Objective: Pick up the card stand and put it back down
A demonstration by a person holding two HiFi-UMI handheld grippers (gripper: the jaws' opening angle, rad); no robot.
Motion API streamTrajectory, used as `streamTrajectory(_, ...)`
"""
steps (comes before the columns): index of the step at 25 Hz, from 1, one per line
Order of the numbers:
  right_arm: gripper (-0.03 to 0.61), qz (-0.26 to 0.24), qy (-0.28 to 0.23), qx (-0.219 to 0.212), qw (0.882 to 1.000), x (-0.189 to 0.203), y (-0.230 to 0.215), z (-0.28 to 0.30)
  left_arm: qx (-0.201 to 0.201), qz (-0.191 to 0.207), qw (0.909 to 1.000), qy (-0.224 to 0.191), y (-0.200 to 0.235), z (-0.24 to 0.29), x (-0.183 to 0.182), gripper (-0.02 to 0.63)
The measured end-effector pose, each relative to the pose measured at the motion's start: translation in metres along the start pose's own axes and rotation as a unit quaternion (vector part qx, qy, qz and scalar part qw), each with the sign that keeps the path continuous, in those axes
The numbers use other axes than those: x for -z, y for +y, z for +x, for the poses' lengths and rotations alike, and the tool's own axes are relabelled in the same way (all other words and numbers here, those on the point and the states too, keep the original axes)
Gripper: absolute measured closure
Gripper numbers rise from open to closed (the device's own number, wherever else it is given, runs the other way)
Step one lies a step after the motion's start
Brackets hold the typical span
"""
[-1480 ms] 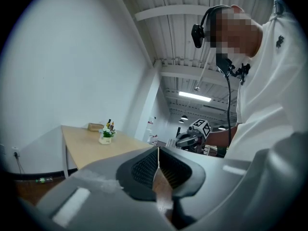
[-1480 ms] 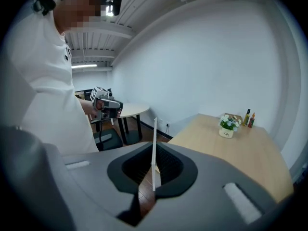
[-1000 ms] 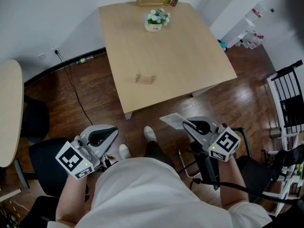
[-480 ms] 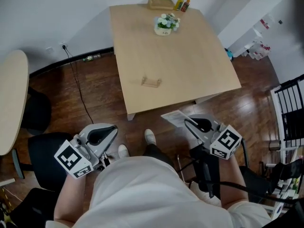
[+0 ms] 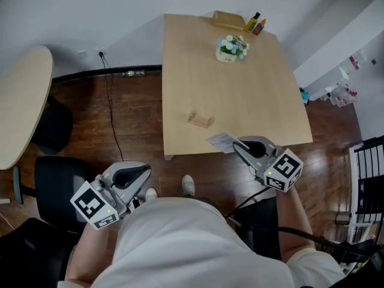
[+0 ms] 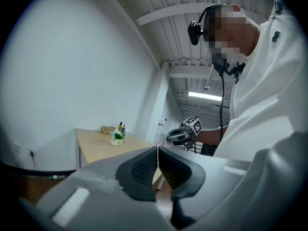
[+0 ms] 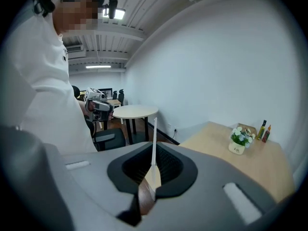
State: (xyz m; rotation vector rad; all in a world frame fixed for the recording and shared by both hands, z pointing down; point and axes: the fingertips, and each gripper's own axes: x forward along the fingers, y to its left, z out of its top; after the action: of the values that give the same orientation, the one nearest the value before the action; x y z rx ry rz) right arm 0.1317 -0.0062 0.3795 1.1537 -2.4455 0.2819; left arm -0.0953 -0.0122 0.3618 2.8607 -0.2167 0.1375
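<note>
Stand: small wooden stand (image 5: pixel 200 119) rests on the table (image 5: pixel 264 101), close to the near edge and toward its left side, touched by neither gripper.
Right gripper: right gripper (image 5: pixel 235 144) is clenched on a white card (image 5: pixel 221 140); its own view shows the card edge-on between the pressed pads (image 7: pixel 168 165), sticking out past the tips.
Card position: held at the table's near edge, near the stand, on the person's side of it and a little to its right; whether it touches the tabletop cannot be told.
Left gripper: left gripper (image 5: pixel 146 170) has its jaws pressed together with nothing between them; it is held low at the person's left side, over the floor (image 5: pixel 135 131), well apart from the table.
Far end of table: a flower pot (image 5: pixel 231 48) stands well beyond the stand; two bottles (image 5: pixel 256 24) and a flat wooden box (image 5: pixel 228 20) sit at the far edge by the wall.
Left of scene: part of a round table (image 5: pixel 21 113), with a black chair (image 5: pixel 57 179) near the left gripper.
Floor: dark wood, with a black cable (image 5: pixel 111 110) trailing from the wall.
Person: white shirt, both grippers held in front of the body, the right one further forward than the left.
</note>
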Motion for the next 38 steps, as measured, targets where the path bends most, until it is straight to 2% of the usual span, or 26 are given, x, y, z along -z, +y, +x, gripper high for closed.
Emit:
streamTrajectory(10, 0.558, -0.026, 0.011, -0.061, 0.998, 0.0, -0.071, 0.049, -0.08, -0.012, 0.9966, -0.014, 0.008, 0.017, -0.006, 0.611)
streamTrajectory(19, 0.558, -0.031, 0.021, -0.104, 0.994, 0.021, -0.114, 0.1, -0.134, -0.027, 0.9906, -0.007, 0.01, 0.03, -0.003, 0.611)
streamTrajectory(26, 0.558, -0.035, 0.033, -0.129, 0.99, 0.04, -0.13, 0.128, -0.161, -0.036, 0.9863, -0.008, 0.015, 0.04, -0.005, 0.611)
streamTrajectory(38, 0.558, -0.032, 0.055, -0.155, 0.986, 0.069, -0.136, 0.151, -0.183, -0.045, 0.9822, -0.005, 0.021, 0.05, -0.004, 0.611)
